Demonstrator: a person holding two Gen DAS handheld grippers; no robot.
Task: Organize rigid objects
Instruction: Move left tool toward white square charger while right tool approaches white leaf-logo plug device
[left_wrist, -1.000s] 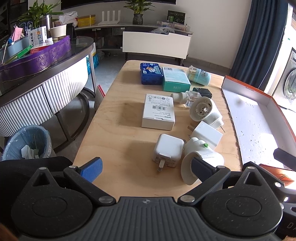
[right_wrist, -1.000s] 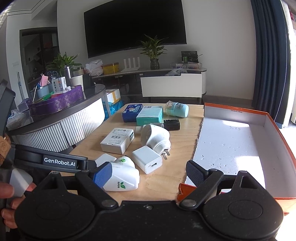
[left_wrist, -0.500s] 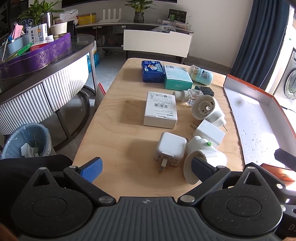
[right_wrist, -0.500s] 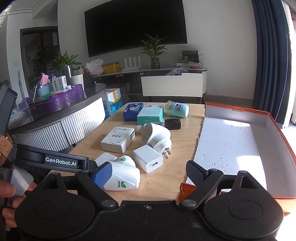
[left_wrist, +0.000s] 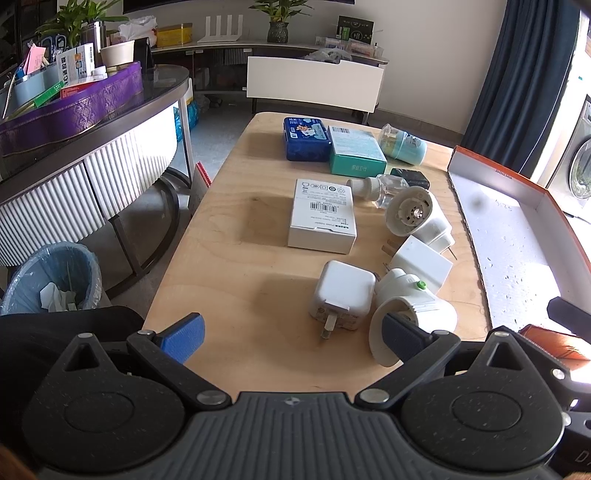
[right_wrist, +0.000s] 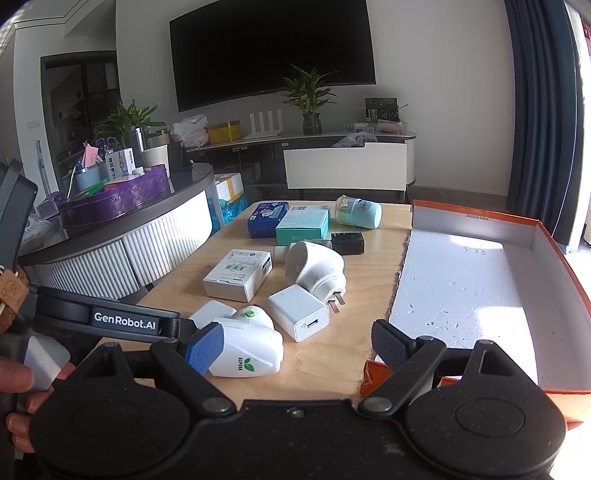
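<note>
Currently both grippers sit low at the near end of the wooden table (left_wrist: 229, 258), jaws spread wide, nothing held. Left gripper (left_wrist: 291, 332): white square charger (left_wrist: 343, 291) lies just ahead between the fingers, prongs toward the camera. A white plug-in vaporizer (left_wrist: 413, 314) sits against the right fingertip (left_wrist: 400, 338), partly hidden by it; whether they touch I cannot tell. Beyond those: flat white adapter (left_wrist: 421, 262), a second round vaporizer (left_wrist: 417, 218), white carton (left_wrist: 321, 216), clear refill bottle (left_wrist: 376, 184), small black block (left_wrist: 410, 177). Far end: blue tin (left_wrist: 306, 138), teal box (left_wrist: 356, 149), pale blue jar (left_wrist: 402, 147) on its side. Right gripper (right_wrist: 291, 345): open orange box (right_wrist: 554, 243) ahead-right, white inside, its torn near corner right at the right fingertip (right_wrist: 388, 343). Left gripper body crosses the lower left of that view, a hand (right_wrist: 18, 391) on it.
</note>
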